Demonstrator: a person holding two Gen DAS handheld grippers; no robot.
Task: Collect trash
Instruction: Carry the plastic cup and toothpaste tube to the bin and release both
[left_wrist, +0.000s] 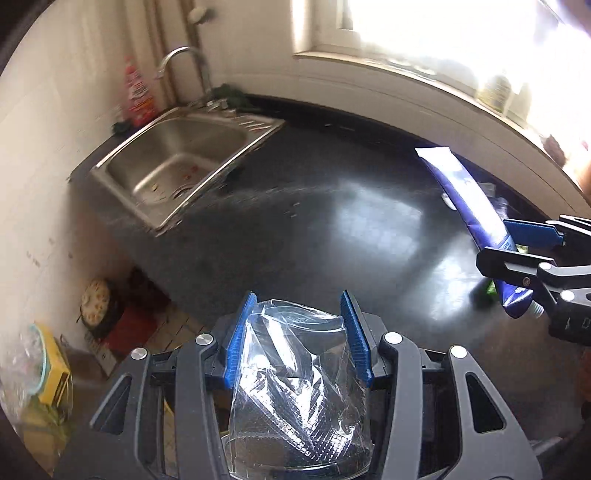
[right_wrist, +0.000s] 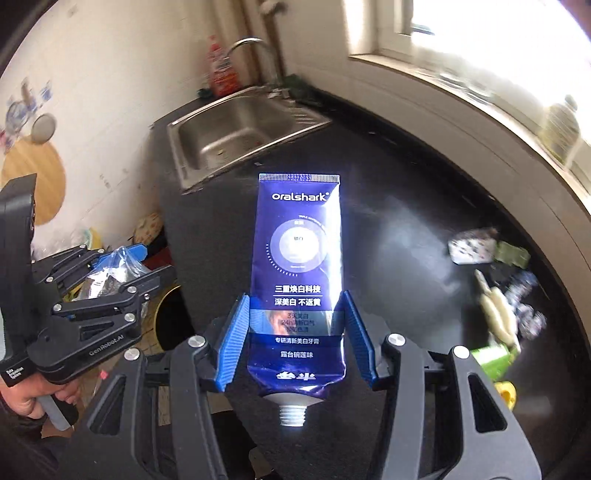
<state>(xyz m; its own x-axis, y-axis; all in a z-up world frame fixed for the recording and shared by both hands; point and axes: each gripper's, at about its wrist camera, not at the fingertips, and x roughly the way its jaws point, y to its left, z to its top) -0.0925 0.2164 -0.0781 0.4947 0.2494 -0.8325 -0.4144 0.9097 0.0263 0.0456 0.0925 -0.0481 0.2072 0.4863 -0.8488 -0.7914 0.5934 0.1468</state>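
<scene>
The left gripper (left_wrist: 299, 334) is clamped on a crumpled clear plastic container (left_wrist: 295, 373), held over the edge of the dark countertop (left_wrist: 314, 192) near the steel sink (left_wrist: 173, 158). The right gripper (right_wrist: 295, 339) pinches a blue Oralshark toothpaste tube (right_wrist: 297, 273) — capless, its threaded neck toward the camera. More trash (right_wrist: 495, 295) — wrappers and scraps — lies on the countertop at right.

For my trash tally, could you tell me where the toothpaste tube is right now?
The toothpaste tube is clamped in the right gripper, held above the dark counter, right of the sink.
</scene>
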